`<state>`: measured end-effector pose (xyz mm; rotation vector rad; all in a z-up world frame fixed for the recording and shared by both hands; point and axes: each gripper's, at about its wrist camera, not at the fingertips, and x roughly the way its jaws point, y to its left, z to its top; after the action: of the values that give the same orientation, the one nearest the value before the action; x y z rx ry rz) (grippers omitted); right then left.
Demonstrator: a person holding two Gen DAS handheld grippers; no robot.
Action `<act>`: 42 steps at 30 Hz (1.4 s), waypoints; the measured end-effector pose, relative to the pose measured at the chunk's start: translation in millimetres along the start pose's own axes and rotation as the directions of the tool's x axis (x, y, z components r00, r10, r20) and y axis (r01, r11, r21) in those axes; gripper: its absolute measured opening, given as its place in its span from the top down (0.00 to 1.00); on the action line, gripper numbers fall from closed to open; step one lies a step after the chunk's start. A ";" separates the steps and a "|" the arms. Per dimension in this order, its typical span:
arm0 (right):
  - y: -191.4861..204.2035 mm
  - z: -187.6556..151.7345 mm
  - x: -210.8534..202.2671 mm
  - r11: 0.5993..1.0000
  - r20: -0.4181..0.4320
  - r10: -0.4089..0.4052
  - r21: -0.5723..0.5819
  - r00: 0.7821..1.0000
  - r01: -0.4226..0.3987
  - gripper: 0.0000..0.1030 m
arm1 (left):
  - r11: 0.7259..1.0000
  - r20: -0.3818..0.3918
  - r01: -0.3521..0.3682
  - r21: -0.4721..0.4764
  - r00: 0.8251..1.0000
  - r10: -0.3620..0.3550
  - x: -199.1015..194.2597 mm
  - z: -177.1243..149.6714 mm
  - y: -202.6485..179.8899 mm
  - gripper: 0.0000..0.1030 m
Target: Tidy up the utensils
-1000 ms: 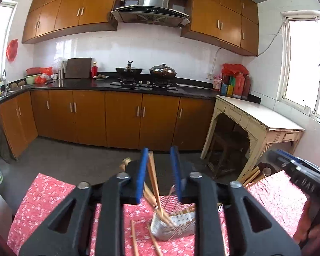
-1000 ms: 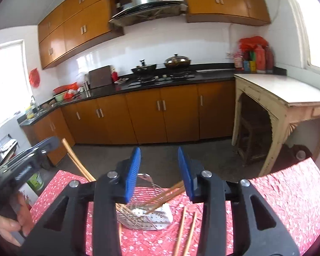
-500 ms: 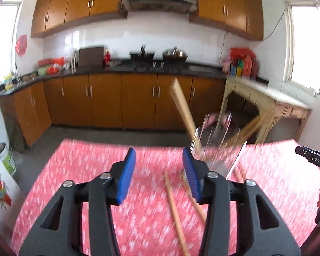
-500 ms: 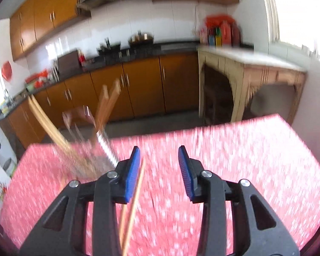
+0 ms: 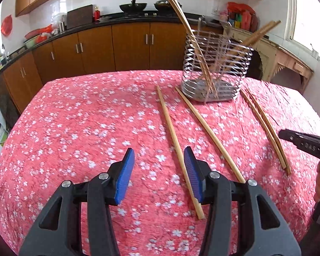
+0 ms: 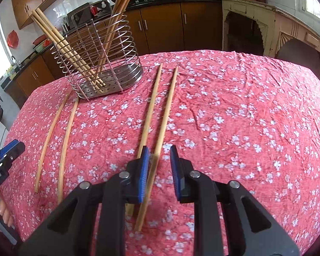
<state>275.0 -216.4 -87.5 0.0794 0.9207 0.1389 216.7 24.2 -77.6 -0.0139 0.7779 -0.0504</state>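
Observation:
A wire utensil holder [image 5: 215,66] [image 6: 100,57] stands on the red flowered tablecloth [image 5: 85,128] with several wooden chopsticks upright in it. Several more chopsticks lie flat on the cloth. My left gripper [image 5: 159,167] is open and empty above the cloth; one loose chopstick [image 5: 175,140] runs just inside its right finger. My right gripper [image 6: 160,167] is open, low over a pair of chopsticks [image 6: 160,115]; one of them passes between its fingers. Another pair [image 6: 57,136] lies to the left.
Kitchen cabinets [image 5: 96,49] and a counter with pots lie beyond the table. A pale side table [image 6: 266,21] stands at the right. The other gripper's tip shows at the edge of each view, in the left wrist view [image 5: 305,145] and the right wrist view [image 6: 4,155].
Both grippers have tipped down from facing the kitchen to facing the tabletop. The left gripper let go of a chopstick it held one second ago. The holder is farther away.

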 end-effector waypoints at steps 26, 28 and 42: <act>-71.6 14.5 12.9 0.973 0.018 -0.219 0.077 0.976 0.217 0.93 | 0.988 -0.104 -0.139 0.065 0.984 0.145 60.0 16.3 17.4 0.93; -70.6 19.1 13.6 0.971 0.020 -0.229 0.076 0.973 0.227 0.93 | 0.988 -0.103 -0.140 0.068 0.984 0.146 64.3 21.8 31.9 0.93; -72.1 -3.4 -2.5 0.973 0.025 -0.228 0.049 0.973 0.227 0.70 | 0.996 -0.115 -0.085 0.029 0.990 0.087 51.5 6.9 59.5 0.57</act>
<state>277.0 -288.1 -96.9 0.0181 0.8958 -0.0966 260.6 81.0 -110.6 0.0458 0.8930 0.0215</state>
